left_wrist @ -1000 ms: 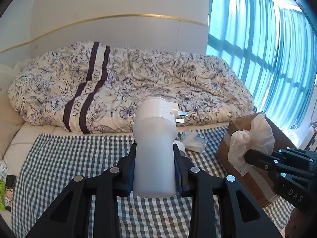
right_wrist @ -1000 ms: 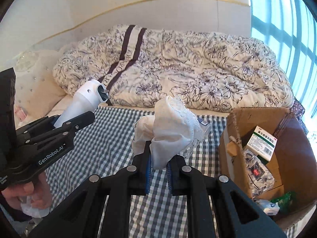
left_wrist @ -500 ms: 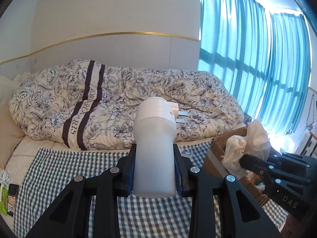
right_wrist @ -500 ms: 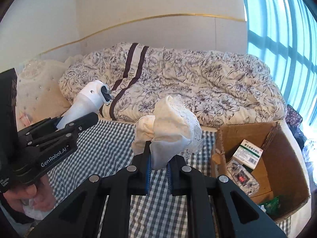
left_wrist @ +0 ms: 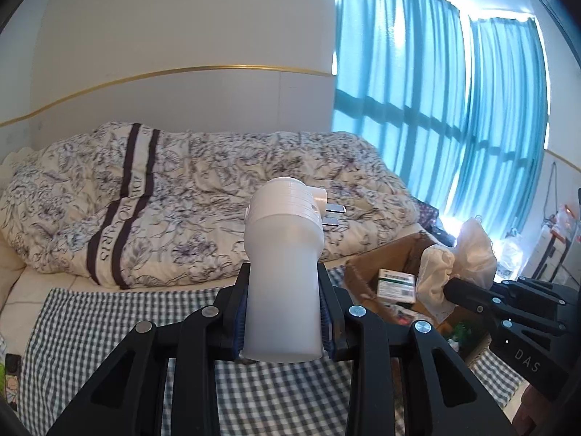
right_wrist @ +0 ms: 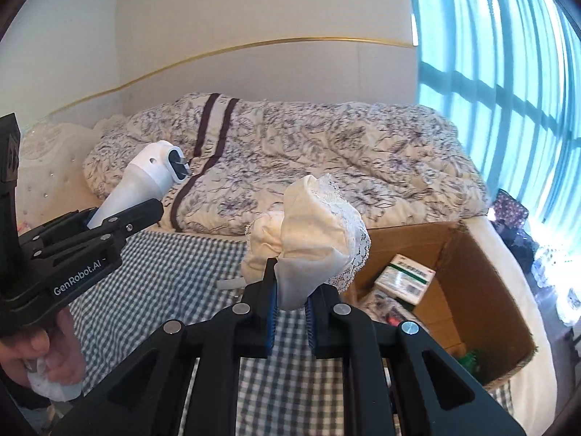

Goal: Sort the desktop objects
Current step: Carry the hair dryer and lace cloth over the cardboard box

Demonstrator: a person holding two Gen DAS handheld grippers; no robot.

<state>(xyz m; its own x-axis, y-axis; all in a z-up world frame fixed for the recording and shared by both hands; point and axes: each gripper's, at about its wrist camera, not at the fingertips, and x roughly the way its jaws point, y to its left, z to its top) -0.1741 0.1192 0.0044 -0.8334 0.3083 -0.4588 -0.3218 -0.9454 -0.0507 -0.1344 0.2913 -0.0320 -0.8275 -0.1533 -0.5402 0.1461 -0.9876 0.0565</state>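
One white plug-in device (left_wrist: 283,276). One cream lace cloth (right_wrist: 316,239). One cardboard box (right_wrist: 472,276). One green-white carton (right_wrist: 405,278) inside. One floral duvet (left_wrist: 203,203).

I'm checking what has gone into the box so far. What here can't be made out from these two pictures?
- Cardboard box floor: in the right wrist view the near wall hides it; in the left wrist view the cloth covers part.
- Green and white carton: print too small to read.
- Dark items beside the carton: too small to name.
- Plug-in device base: left tool hides it.

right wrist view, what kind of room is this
Most likely a bedroom: a bed with a rumpled floral duvet, teal curtains over a bright window, and a checked cloth spread as the work surface.
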